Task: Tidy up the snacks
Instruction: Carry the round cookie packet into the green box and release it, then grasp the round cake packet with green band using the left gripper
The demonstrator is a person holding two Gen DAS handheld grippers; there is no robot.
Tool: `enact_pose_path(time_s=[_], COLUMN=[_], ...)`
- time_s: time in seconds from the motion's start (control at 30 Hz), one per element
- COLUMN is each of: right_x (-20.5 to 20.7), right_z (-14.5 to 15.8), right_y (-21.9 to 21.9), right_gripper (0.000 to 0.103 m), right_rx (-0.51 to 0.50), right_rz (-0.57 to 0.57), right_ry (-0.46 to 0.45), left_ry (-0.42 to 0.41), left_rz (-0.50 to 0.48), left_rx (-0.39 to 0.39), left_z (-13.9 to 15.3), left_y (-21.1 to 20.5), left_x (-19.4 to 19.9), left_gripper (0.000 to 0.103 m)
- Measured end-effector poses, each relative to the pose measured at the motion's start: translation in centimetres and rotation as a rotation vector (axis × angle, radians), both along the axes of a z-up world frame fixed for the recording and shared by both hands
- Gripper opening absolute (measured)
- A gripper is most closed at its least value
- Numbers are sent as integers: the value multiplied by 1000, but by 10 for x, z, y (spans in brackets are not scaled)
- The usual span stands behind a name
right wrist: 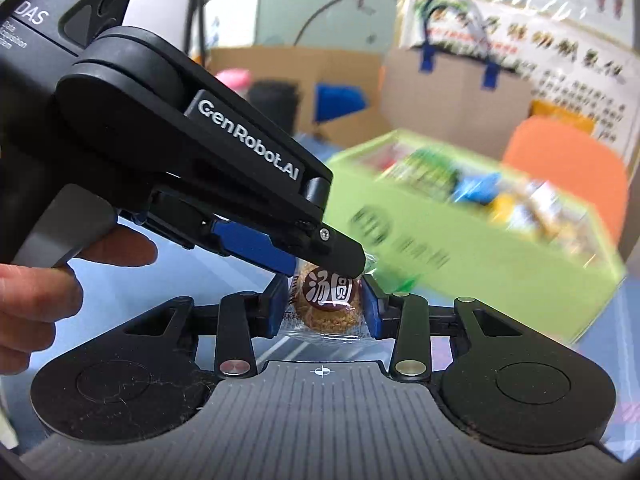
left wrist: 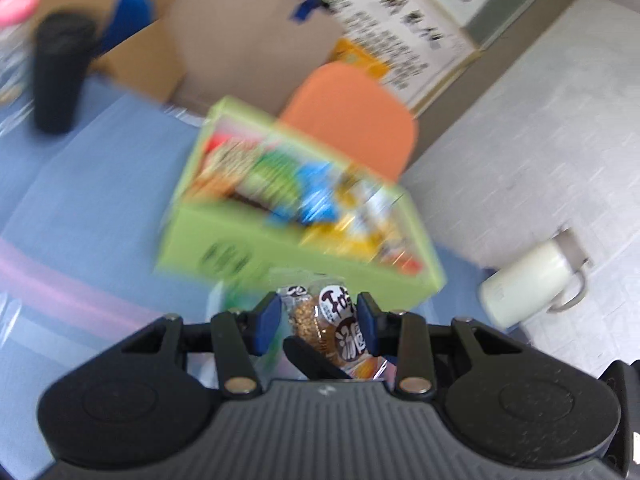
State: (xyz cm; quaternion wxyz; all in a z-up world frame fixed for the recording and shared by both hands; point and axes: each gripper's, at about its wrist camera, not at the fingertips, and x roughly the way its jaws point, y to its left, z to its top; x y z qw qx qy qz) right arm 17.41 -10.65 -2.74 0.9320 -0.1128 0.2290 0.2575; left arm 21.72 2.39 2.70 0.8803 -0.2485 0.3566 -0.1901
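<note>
Both my grippers pinch one wrapped sesame snack (right wrist: 326, 300): my right gripper (right wrist: 325, 306) clamps its sides, and my left gripper (left wrist: 318, 322) grips it from above. Beyond it, on the blue table (left wrist: 80, 200), sits a blurred green box (right wrist: 460, 256), seemingly full of snack packets.

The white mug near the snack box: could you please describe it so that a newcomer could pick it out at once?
Start in the left wrist view at the green box full of bright snack packets on the blue table. Look past its right end, toward the pale tiled floor. There stands the white mug, plain, with a looped handle, unlike the tall black bottle far left.
</note>
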Motion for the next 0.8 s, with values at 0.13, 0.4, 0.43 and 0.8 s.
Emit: enact_pose_path(time_s=[0.13, 0.4, 0.43, 0.8], right_x=[48, 142, 146, 48], right_z=[31, 11, 4, 40], right_y=[-32, -65, -68, -105], right_gripper=[18, 19, 21, 73], right_rx=[16, 0, 13, 101], right_rz=[-66, -135, -132, -211], right_ry=[-50, 83, 106, -84], left_ry=[-44, 8, 3, -185], left_rz=[-24, -62, -55, 34], left_rx=[22, 118, 121, 58], left_z=[21, -12, -14, 39], left_y=[-31, -70, -67, -4], left_x=[58, 115, 113, 10], left_gripper=[35, 52, 58, 65])
